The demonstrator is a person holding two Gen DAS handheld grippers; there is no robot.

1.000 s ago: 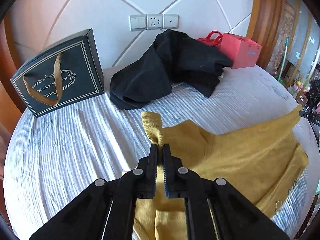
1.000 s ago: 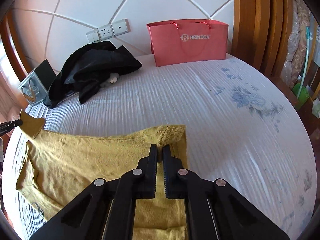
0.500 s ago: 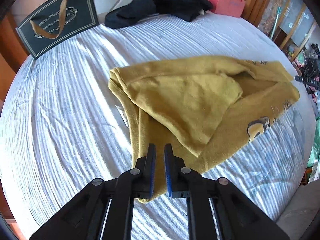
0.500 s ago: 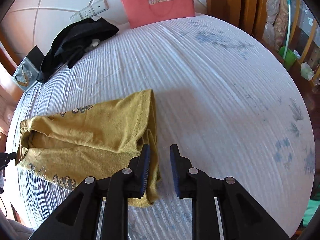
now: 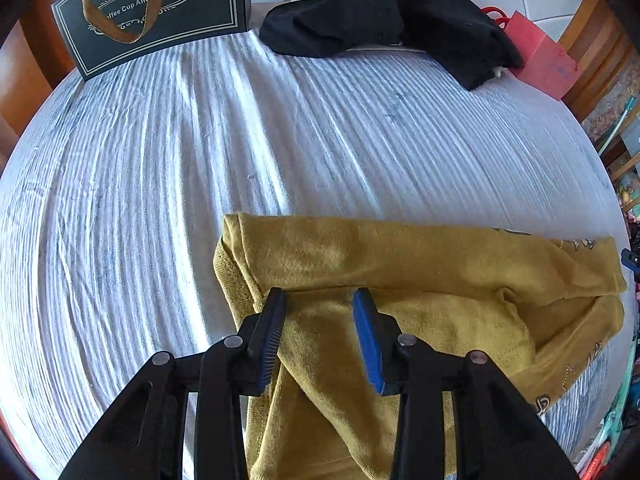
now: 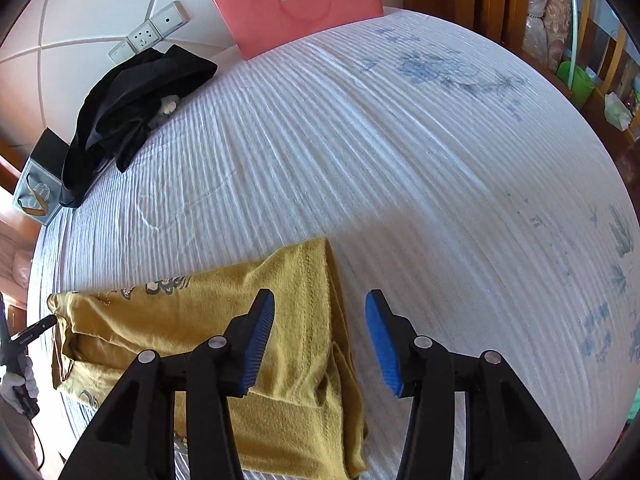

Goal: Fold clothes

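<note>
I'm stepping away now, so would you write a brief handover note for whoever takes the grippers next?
Left gripper: open, has just been opening, nothing pinched, above the yellow top's left end.
Right gripper: open, has just been opening, over the top's right edge, released.
Yellow top lies on the bed, folded over once lengthwise.
Black garment sits unfolded by the headboard.
Left: finish folding the top, probably crosswise, then the black garment.

The folded shirt (image 5: 400, 280) lies on the bed (image 5: 160, 200) nearest the cameras. Far behind it, along the headboard (left to right): a box (image 5: 160, 16), heaped clothes (image 5: 384, 12), a paper bag (image 5: 544, 60).
</note>
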